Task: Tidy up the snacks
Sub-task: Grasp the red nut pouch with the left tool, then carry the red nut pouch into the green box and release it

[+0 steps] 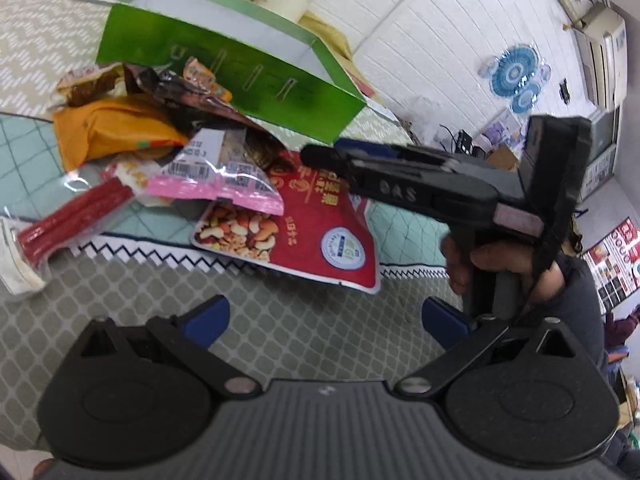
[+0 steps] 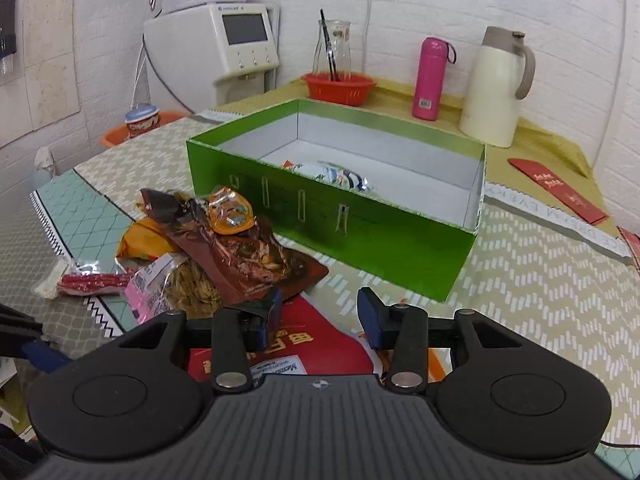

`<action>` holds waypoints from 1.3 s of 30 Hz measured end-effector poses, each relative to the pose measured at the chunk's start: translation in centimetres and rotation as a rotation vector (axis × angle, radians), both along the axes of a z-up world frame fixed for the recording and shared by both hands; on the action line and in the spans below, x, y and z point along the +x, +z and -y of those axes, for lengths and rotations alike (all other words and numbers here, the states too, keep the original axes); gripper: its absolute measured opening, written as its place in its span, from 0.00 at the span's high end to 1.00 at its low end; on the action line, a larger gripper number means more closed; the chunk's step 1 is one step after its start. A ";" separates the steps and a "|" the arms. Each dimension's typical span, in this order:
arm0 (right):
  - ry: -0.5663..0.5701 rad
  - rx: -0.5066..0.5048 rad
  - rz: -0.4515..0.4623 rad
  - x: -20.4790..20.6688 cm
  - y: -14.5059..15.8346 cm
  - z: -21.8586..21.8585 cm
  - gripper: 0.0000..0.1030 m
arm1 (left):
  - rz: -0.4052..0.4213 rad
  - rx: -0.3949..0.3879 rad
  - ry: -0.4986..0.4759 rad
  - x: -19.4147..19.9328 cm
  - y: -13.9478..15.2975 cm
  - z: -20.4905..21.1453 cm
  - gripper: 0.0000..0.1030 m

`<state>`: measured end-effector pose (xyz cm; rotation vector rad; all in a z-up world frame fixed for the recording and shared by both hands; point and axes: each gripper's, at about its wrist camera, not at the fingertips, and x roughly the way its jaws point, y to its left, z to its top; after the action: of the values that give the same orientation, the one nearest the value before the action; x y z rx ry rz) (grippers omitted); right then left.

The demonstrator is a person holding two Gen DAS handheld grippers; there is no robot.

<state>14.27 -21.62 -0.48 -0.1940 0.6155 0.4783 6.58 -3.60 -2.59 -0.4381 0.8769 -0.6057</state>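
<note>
The green box (image 2: 336,184) is being kept open at the top and set just behind the heap of snacks, probably so that each packet can be carried only a short way over its low front wall. One silvery packet (image 2: 340,174) is already lying inside it, so the sorting is being judged as only begun; the rest of the snacks are being left outside on the counter (image 2: 540,280).

The heap is being left as a loose overlapping pile: a brown pouch (image 2: 244,256) with a small orange packet (image 2: 230,210) on top, a yellow-orange bag (image 1: 108,128) behind, a pink-edged clear packet (image 1: 224,184) and a red stick snack in clear wrap (image 1: 68,220) to the side. The red nut pouch (image 1: 316,224) is lying lowest and nearest to the front, partly under the others.

The right tongs (image 2: 320,320) are being held low over this red nut pouch, tilted downward, with the jaws partly apart and standing either side of its upper part. The pads are not seen pressing on it, so it is judged that the pouch is being approached and not yet gripped.

The left tongs (image 1: 324,320) are being held wide apart over the bare patterned cloth in front of the heap, with nothing between them. They are probably being kept ready to steady the pile or to take the next packet.
</note>
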 end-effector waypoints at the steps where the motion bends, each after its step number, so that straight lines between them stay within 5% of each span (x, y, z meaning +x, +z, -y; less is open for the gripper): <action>1: 0.007 -0.005 -0.004 -0.4 0.1 0.0 0.32 | 0.008 0.005 0.018 0.1 0.0 -0.1 0.01; 5: 0.060 0.020 -0.018 -3.8 0.3 0.0 0.34 | 0.038 0.021 0.063 0.4 -0.1 -0.8 0.02; 6: 0.058 0.044 -0.022 -4.6 0.1 0.2 0.45 | 0.055 0.039 0.042 0.3 0.1 -0.7 0.02; 10: 0.037 0.140 -0.074 -6.6 -0.7 1.2 0.45 | 0.090 0.065 0.041 -0.2 0.0 -1.1 0.06; 15: 0.005 0.165 -0.054 -7.1 -0.2 1.6 0.45 | 0.085 0.065 0.056 0.2 0.0 -2.3 0.37; 25: -0.117 0.370 -0.160 -7.9 -2.7 4.2 0.44 | 0.091 0.053 0.048 0.9 -0.2 -2.5 0.37; 30: -0.114 0.363 -0.133 -9.4 -2.5 3.5 0.42 | 0.104 0.085 0.026 1.2 0.1 -2.6 0.45; 35: -0.118 0.366 -0.158 -8.2 -2.9 3.2 0.17 | 0.103 0.071 0.018 1.0 -0.2 -3.4 0.47; 37: -0.116 0.393 -0.167 -8.1 -3.2 3.2 0.18 | 0.110 0.077 0.013 1.0 -0.1 -3.3 0.47; 39: -0.110 0.413 -0.176 -8.1 -3.3 3.1 0.29 | 0.129 0.110 0.012 0.8 -0.1 -2.9 0.53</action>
<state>6.18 -24.75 -3.73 0.2754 0.6815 0.5087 7.41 -0.74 -2.64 -0.3015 0.7797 -0.5662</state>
